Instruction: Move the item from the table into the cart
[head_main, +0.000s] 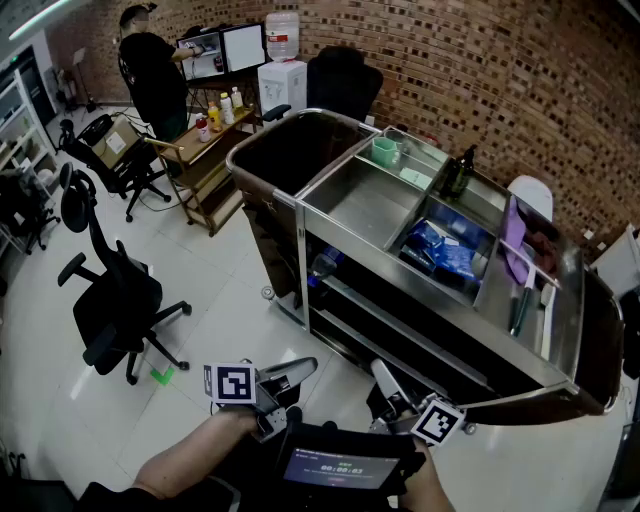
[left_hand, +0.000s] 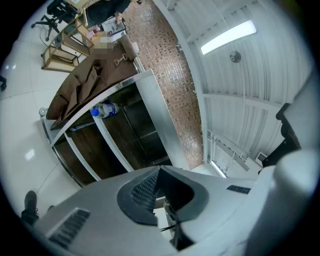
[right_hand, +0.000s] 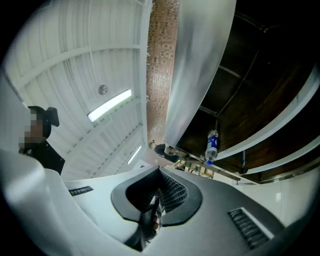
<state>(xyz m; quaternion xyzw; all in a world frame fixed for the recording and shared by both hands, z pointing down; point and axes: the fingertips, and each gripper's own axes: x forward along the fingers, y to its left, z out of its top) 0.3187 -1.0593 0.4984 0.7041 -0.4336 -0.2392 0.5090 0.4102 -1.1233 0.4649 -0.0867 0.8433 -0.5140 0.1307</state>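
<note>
**Both claws shut and empty in front of the loaded cart**

The steel cart (head_main: 301, 260) stands across the middle of the head view on a pale tiled floor (head_main: 220, 310), before a brick wall (head_main: 520, 80). Its top is split into compartments. A green cup (head_main: 385, 151) sits in a far one, and a dark bottle (head_main: 458, 173) stands upright just right of it. A blue packet (head_main: 440, 250) lies in the nearer middle compartment. A purple thing (head_main: 515, 230) lies toward the right end. A dark bin (head_main: 290, 150) fills the left end. On the shelf under the top, a water bottle (head_main: 325, 263) lies on its side near the left post.

The left claw (head_main: 308, 364) and right claw (head_main: 380, 368) are at the bottom edge of the head view, near the cart's front but apart from it. A small screen (head_main: 335, 468) sits between them.

In the left gripper view the left claw (left_hand: 159, 172) has its pads pressed together with nothing between them. The cart (left_hand: 155, 115) and the water bottle (left_hand: 102, 110) show beyond it.

The right gripper view shows the right claw (right_hand: 159, 172) closed tight in the same way, also empty. The cart (right_hand: 200, 65) and the water bottle (right_hand: 212, 142) lie ahead of it.

Neither claw carries anything. Which of the things in the cart is the task's own cannot be told.

An office chair (head_main: 115, 300) stands on the floor at left, and a person (head_main: 150, 70) stands at the far wall.
</note>
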